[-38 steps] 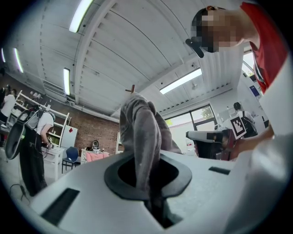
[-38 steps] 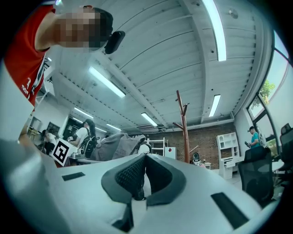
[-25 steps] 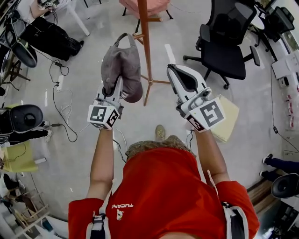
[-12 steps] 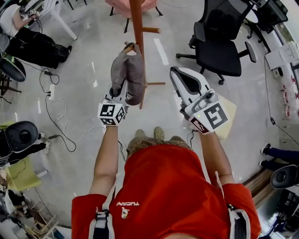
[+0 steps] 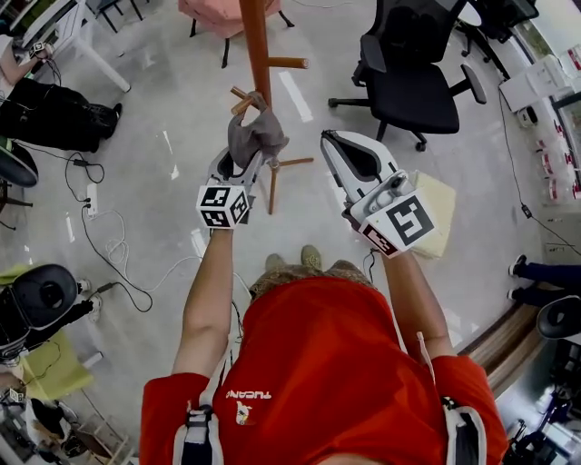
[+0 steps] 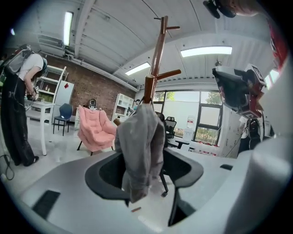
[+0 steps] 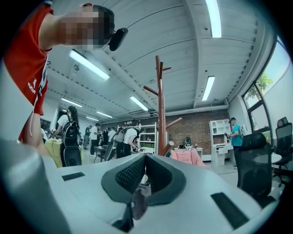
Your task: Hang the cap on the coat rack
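A grey cap [image 5: 257,134] hangs by its back strap from a short peg [image 5: 240,99] of the brown wooden coat rack [image 5: 255,41]. My left gripper [image 5: 238,165] sits just under the cap, and its jaws are opening. In the left gripper view the cap [image 6: 141,146] hangs limp between the two dark pads [image 6: 109,176] of my left gripper [image 6: 149,176], with a gap on each side. The rack's pole [image 6: 158,55] rises behind it. My right gripper [image 5: 334,145] is held to the right of the rack, shut and empty, with its pads meeting [image 7: 143,176].
A black office chair [image 5: 427,82] stands to the right of the rack and a pink armchair [image 5: 213,11] behind it. Cables [image 5: 109,245] trail over the floor at left. A yellow pad [image 5: 436,213] lies under my right arm. Several people stand in the background [image 7: 68,137].
My left gripper carried the cap up and forward onto the rack's peg, then its jaws parted from the cap. The right gripper barely moved.
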The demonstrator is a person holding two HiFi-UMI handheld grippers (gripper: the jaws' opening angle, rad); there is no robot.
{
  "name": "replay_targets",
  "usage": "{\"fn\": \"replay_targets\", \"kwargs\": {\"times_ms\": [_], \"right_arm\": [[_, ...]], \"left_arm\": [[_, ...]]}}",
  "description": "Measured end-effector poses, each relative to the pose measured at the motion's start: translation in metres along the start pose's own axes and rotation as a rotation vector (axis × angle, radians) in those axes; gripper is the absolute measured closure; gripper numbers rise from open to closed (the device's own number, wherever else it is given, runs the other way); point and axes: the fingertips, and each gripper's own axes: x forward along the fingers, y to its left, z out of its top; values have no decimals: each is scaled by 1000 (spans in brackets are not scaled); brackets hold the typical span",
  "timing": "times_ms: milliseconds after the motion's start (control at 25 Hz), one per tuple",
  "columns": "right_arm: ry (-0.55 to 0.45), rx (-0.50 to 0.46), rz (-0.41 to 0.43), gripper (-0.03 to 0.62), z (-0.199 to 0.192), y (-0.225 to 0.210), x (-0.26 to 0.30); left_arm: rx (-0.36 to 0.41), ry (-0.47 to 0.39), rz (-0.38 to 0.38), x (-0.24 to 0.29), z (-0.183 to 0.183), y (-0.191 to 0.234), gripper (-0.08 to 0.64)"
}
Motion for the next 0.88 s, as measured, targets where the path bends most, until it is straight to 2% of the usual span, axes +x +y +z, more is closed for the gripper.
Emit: {"fn": "replay_targets", "kwargs": {"times_ms": [80,240,400,480,560,640,880], "right_arm": [[0,2,-4,569,-3,4,2],[-5,9,-5,569,-3,6,10],[-22,20,4,569,0,10,16],[-36,27,10,569,2,13,18],[-51,34,18,569,5,15,19],[-66,38,30,569,7,18,19],[-118,18,83,569,15,36,12]], "left_arm": [[1,-18,-20,-2,6,-4,293],[26,-63,-27,-17,25,-6,291],[77,-173,-22,-49,76,-20,300],[116,-230,-12,-69,110,-30,357],[152,-271,-3,-86,140,-42,450],[178,-308,-11,-101,165,-57,503],[242,-388,-91,-134,217,-106,551]]}}
